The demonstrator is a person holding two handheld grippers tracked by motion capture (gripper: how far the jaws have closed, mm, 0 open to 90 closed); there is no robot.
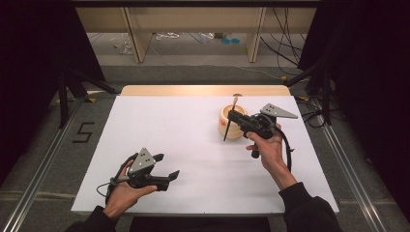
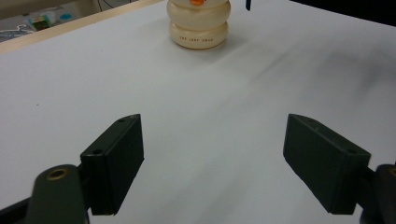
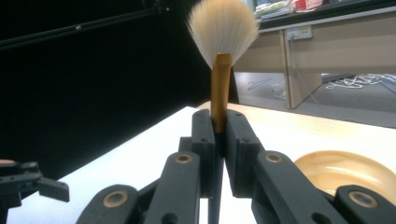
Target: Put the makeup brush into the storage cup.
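Brush [image 3: 220, 70] stands clamped between the jaws of the right gripper [image 3: 218, 133], gold ferrule pinched, pale bristles fanned above, dark handle running down below the jaws. In the high view the right gripper [image 1: 235, 117] holds the brush [image 1: 230, 120] tilted just above a round wooden bowl [image 1: 226, 126] on the far right of the white tabletop [image 1: 193, 145]; whether the handle tip touches the tabletop is hard to tell. The left gripper [image 1: 167, 169] rests near the front left, well apart from the bowl [image 2: 199, 28], its jaws spread wide with nothing between them
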